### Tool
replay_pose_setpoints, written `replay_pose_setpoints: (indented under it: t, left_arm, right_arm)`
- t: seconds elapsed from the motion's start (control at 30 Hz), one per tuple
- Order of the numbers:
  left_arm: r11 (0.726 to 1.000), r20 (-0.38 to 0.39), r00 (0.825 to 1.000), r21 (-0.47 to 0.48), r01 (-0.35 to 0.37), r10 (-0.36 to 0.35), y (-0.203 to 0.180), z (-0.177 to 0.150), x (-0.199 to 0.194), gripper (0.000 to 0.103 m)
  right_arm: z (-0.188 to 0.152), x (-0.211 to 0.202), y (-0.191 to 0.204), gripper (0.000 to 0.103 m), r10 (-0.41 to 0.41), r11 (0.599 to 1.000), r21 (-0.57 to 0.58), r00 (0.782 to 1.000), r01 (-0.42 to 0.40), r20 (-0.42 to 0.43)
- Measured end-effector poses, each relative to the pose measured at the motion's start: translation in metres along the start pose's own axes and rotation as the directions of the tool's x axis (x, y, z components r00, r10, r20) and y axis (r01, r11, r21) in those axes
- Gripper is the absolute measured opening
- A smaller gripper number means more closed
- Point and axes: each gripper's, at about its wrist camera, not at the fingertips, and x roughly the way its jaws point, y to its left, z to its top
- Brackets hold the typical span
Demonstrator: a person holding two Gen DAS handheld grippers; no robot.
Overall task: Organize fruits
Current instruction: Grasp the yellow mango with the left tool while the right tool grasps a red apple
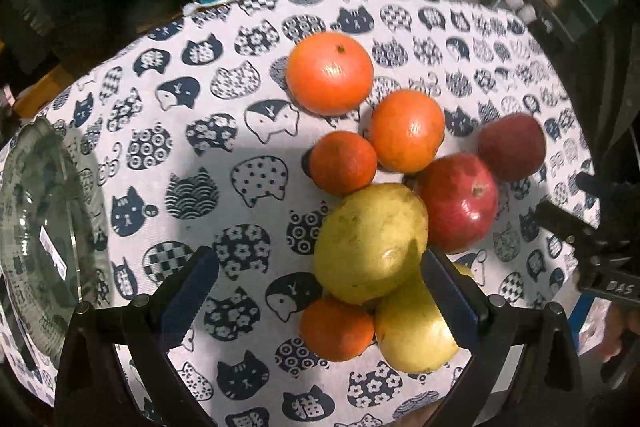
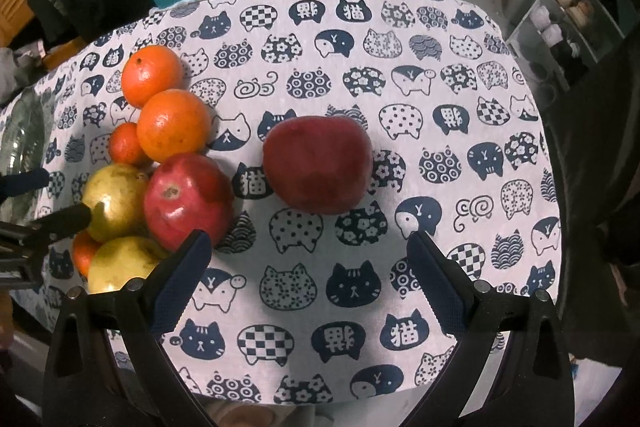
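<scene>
Dark red apple alone on table, cat-print cloth; sits ahead of right tool, centred between spread fingers, not touching. Second red apple left of it, touching fruit cluster. Yellow pear just ahead of left tool, released, beside its right finger. Oranges beyond. Glass plate at far left. Cloth shows character 猫.

Left claw agape, right claw agape
</scene>
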Motion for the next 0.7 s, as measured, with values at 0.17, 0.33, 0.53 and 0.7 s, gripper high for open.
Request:
replay_pose_setpoints:
  t: [0.17, 0.33, 0.53, 0.7]
  left_arm:
    - [0.999, -0.018, 1.0, 0.032, 0.0, 0.001, -0.008, 0.002, 0.01, 0.101]
    - [0.999, -0.036, 0.999, 0.044, 0.028, -0.026, -0.012, 0.009, 0.019, 0.1]
    - [0.995, -0.072, 0.994, 0.053, 0.09, -0.086, -0.018, 0.011, 0.03, 0.088]
    - [0.988, -0.086, 0.986, 0.051, 0.145, -0.141, -0.021, 0.011, 0.037, 0.074]
  right_arm:
    - [0.003, 0.004, -0.001, 0.097, 0.028, 1.0, 0.003, 1.0, -0.028, -0.007]
    - [0.011, 0.009, -0.002, 0.097, 0.037, 0.999, 0.008, 0.999, -0.037, -0.007]
    - [0.024, 0.022, -0.008, 0.097, 0.049, 0.999, 0.025, 0.999, -0.048, -0.023]
    - [0.032, 0.04, -0.008, 0.097, 0.063, 0.998, 0.032, 0.996, -0.061, -0.056]
